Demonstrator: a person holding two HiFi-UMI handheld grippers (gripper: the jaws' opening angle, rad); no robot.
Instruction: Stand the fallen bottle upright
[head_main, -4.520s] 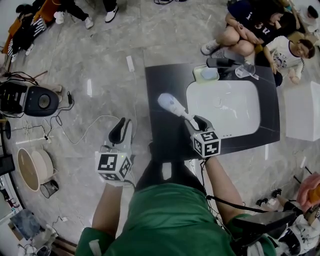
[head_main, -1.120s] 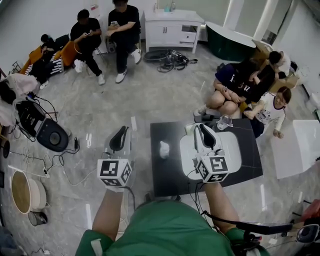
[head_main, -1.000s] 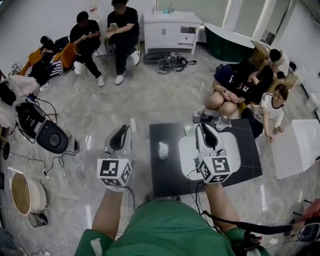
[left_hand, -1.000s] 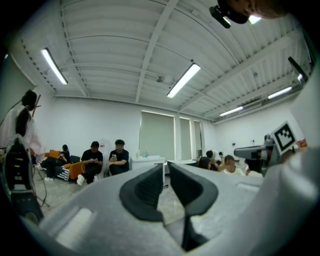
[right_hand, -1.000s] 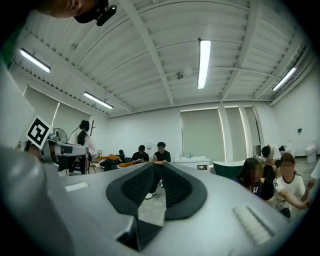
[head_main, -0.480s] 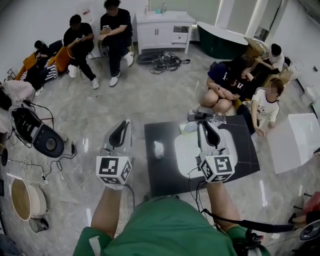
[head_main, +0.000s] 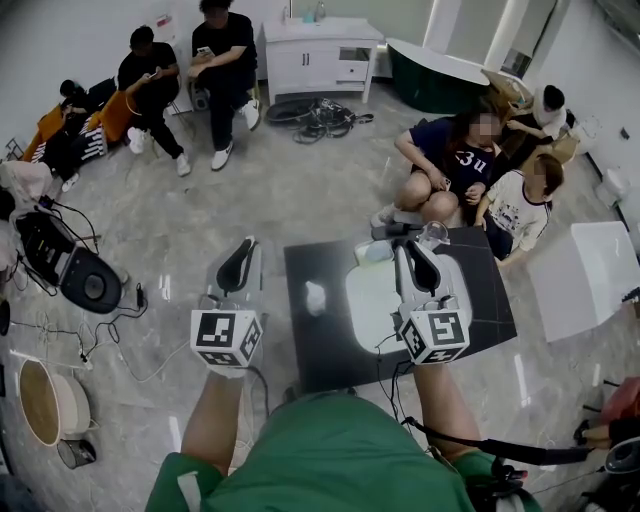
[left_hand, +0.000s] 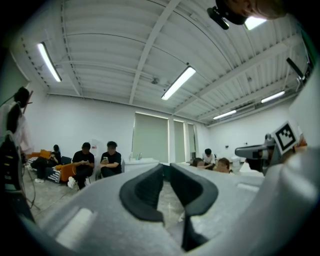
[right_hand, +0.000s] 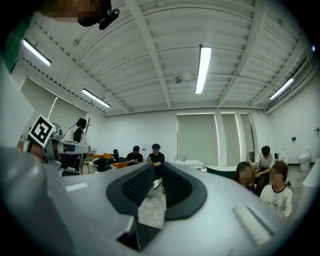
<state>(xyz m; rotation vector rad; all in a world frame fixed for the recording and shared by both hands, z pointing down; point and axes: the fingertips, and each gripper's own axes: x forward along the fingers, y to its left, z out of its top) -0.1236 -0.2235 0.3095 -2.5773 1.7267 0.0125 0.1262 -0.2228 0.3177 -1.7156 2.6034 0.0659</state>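
Black desk (head_main: 330, 352) carries white basin (head_main: 372, 300) at right. Left tongs (head_main: 241, 250) and right tongs (head_main: 409, 250) pressed together, empty, held level. Small white bottle (head_main: 315, 297) apparently upright left of basin. Risk: careless tongs swing knocks it flat.

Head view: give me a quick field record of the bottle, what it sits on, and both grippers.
bottle: small white plastic bottle, appears upright, nothing touching it
support: dark square table, bottle left of the white basin
left gripper: shut, empty, over the floor left of the table
right gripper: shut, empty, over the basin
task: looks done
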